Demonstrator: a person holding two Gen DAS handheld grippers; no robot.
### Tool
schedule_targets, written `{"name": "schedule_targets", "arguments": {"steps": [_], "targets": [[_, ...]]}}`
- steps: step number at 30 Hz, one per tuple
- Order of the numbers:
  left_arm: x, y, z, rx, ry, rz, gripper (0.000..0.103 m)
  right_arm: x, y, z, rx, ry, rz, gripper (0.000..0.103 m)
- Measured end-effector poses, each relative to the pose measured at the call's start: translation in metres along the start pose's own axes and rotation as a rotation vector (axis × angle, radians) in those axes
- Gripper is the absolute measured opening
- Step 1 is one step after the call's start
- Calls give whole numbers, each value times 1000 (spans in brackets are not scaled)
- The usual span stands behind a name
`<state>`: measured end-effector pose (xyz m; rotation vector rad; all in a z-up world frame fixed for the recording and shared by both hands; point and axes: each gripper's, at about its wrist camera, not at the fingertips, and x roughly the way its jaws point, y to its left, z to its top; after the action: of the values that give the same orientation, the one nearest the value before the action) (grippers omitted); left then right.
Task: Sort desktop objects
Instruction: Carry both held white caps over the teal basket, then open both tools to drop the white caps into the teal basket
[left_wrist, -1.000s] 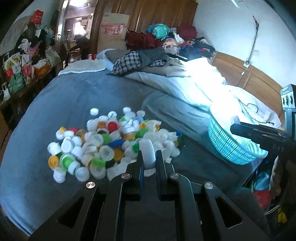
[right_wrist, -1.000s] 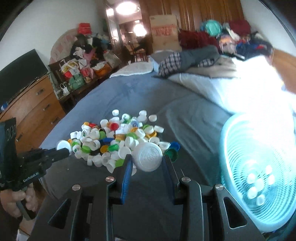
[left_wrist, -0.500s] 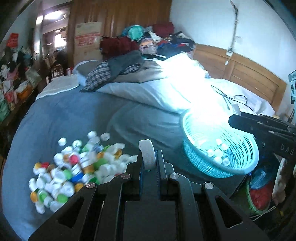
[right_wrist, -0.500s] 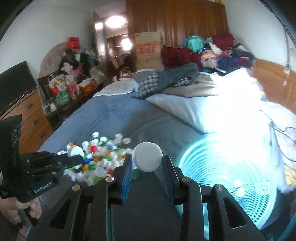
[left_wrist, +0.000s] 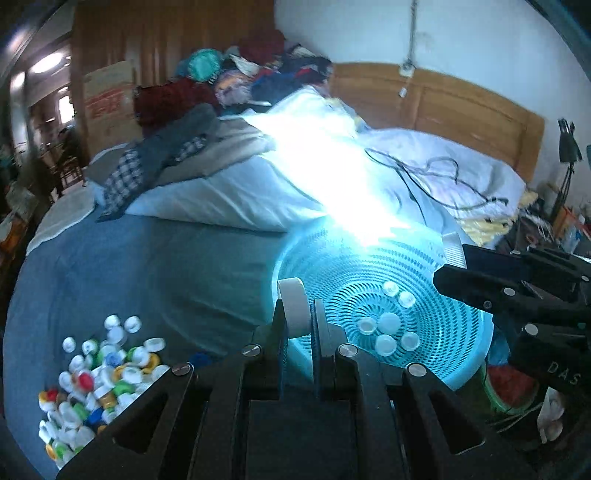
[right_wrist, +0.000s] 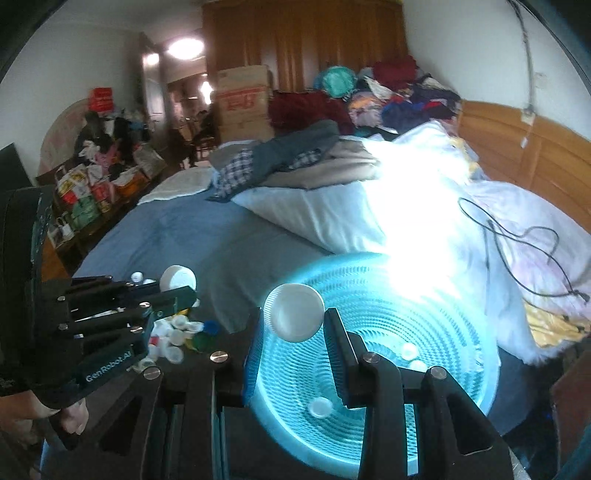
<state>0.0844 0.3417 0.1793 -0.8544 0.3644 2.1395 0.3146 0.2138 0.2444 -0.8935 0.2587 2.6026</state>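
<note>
Left wrist view: left gripper (left_wrist: 298, 314) clamps a white ribbed bottle cap (left_wrist: 293, 308) on edge, poised at the near rim of the turquoise perforated plastic basket (left_wrist: 461, 350), basket floor ahead and to the right. Right gripper (right_wrist: 295, 317) pinches a smooth white round cap (right_wrist: 294, 311) flat-face-on, directly above the basket's bowl, so it's nearer the drop. Mixed-colour cap pile (left_wrist: 96, 380) sits on the blue bedspread (left_wrist: 147, 266), behind and left.

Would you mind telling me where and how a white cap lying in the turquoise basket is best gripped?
Grip a white cap across its round side wall, coming straight down from above. It lies flat on the floor of the turquoise basket, whose sloped walls block a sideways approach, and neighbouring caps leave little room around it.
</note>
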Motion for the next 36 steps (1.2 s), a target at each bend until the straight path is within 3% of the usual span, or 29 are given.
{"name": "schedule_targets", "arguments": {"steps": [12, 22, 23, 24, 25, 27, 32, 36], "targets": [[56, -39, 5, 74, 215, -56, 8, 30, -57, -10, 107, 110, 9, 36], [56, -41, 5, 78, 207, -60, 10, 34, -61, -16, 116, 119, 1, 36], [58, -41, 7, 79, 206, -62, 12, 34, -60, -16, 114, 117, -2, 36], [59, -41, 7, 79, 210, -61, 23, 34, -60, -15, 112, 114, -13, 37], [58, -40, 7, 78, 205, -59, 41, 33, -61, -16, 111, 112, -21, 47], [52, -37, 6, 79, 173, -40, 55, 31, -61, -15, 116, 100, -30, 62], [32, -8, 0, 31, 116, -31, 56, 28, -54, -19, 129, 90, -18, 63], [-4, 47, -31, -49, 26, 3, 56, 26, -33, -29, 117, 85, 30, 63]]}}
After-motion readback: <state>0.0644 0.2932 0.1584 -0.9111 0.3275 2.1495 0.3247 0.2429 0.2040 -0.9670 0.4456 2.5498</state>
